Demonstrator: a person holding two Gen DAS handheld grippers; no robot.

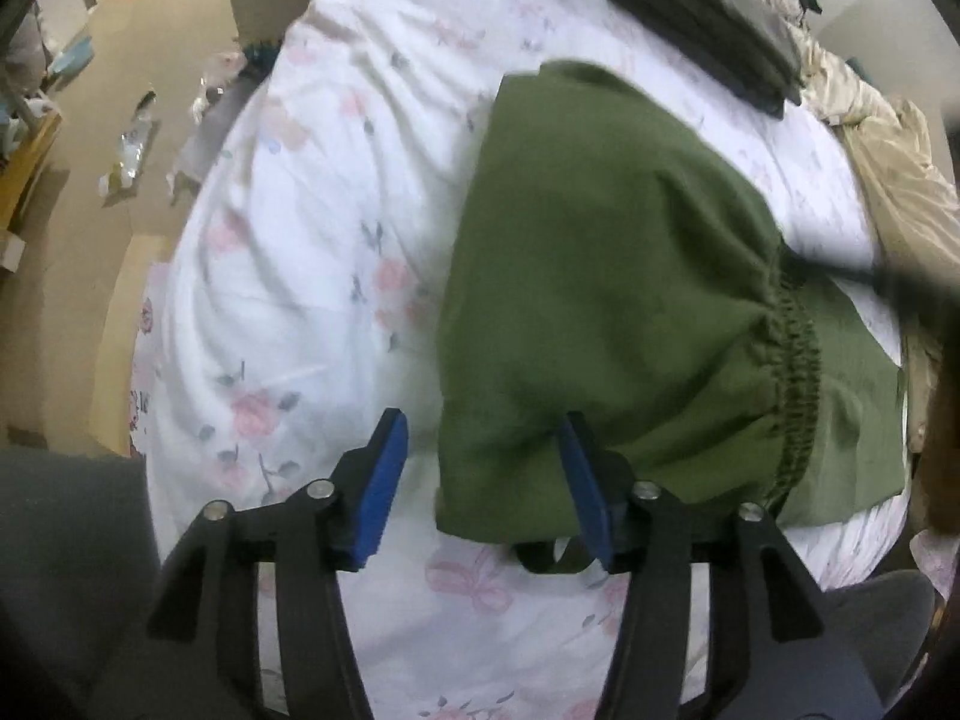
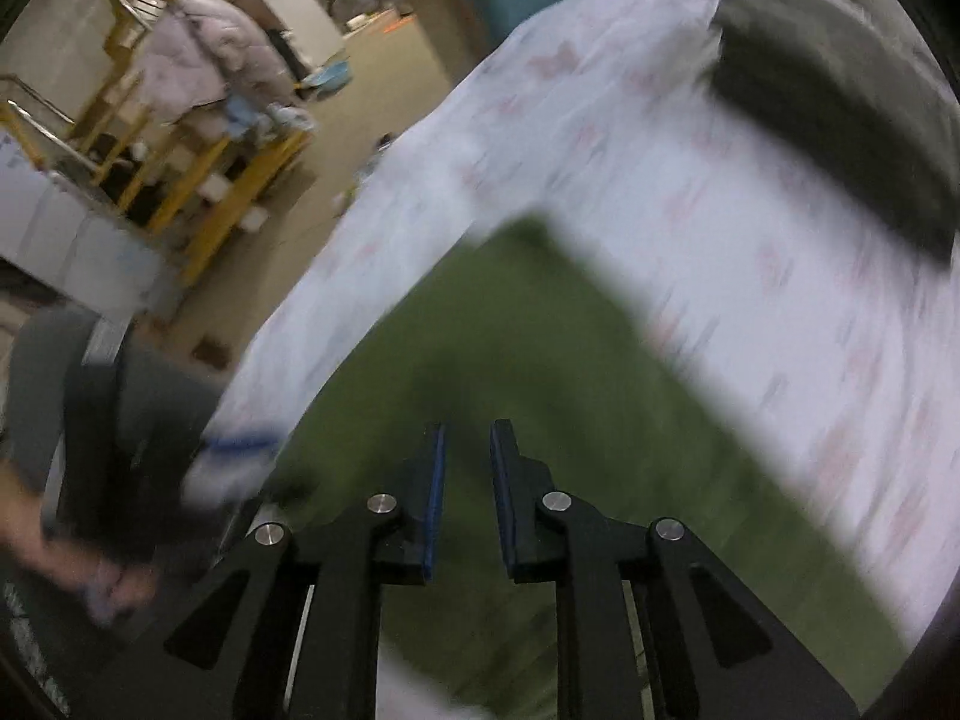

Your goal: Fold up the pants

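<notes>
Green pants [image 1: 606, 312] lying folded on floral sheet [image 1: 288, 252]; left gripper [image 1: 480, 480] gaping wide at fold edge, gripping nothing; right gripper [image 2: 468, 498] hovering above, slightly parted, empty.

The pants [image 1: 606, 300] are plain olive green. They lie on a white bedsheet [image 1: 312, 228] printed with pink roses and grey leaves. Both grippers are black with blue pads [image 1: 384, 480], and the folded stack [image 1: 702, 24] is dark grey.
</notes>
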